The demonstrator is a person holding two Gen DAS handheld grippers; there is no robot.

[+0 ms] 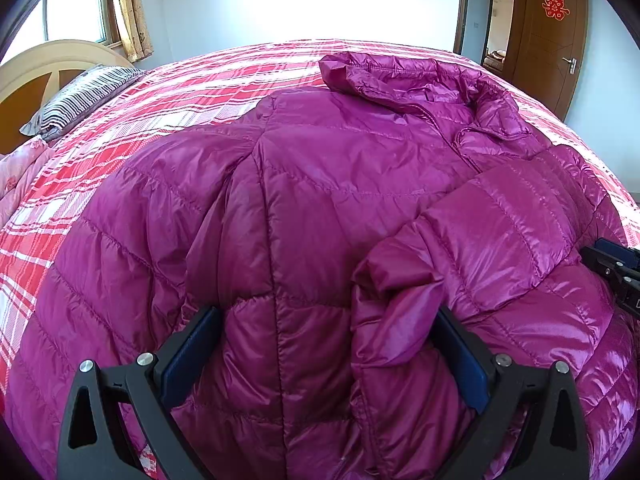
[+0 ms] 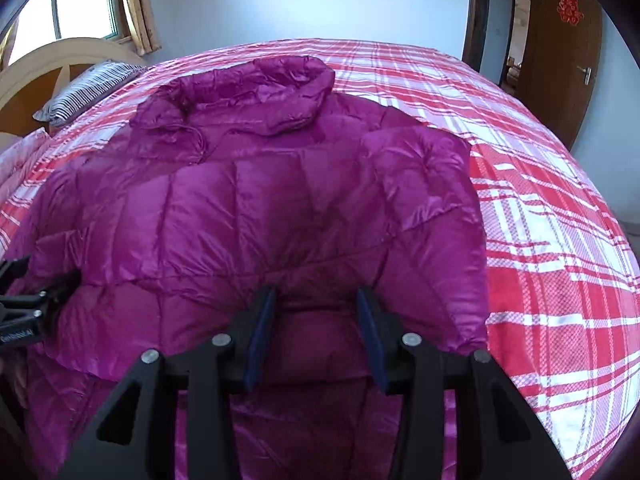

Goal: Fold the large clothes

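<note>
The left gripper [image 1: 326,354] stands wide over one shiny magenta quilted down jacket [image 1: 320,184]; the right gripper [image 2: 316,332], half-parted, straddles its puffy fabric, grip unclear. Jacket lies on one red-and-white plaid bedspread [image 2: 540,200]; one striped pillow [image 1: 84,96] at ten o'clock.

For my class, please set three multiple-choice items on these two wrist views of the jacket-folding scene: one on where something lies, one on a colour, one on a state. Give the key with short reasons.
1. Where does the shiny magenta quilted down jacket lie?
A. on the floor
B. on the red-and-white plaid bedspread
C. on a chair

2. What colour are the pads on the fingers of the left gripper?
A. dark blue
B. yellow
C. white

3. How is the jacket's right sleeve?
A. hanging off the bed
B. stretched out sideways
C. folded across the jacket's front

Key: 1 B, plaid cloth shows around it; 2 A, blue strips line both fingers; 3 C, it lies over the body.
</note>
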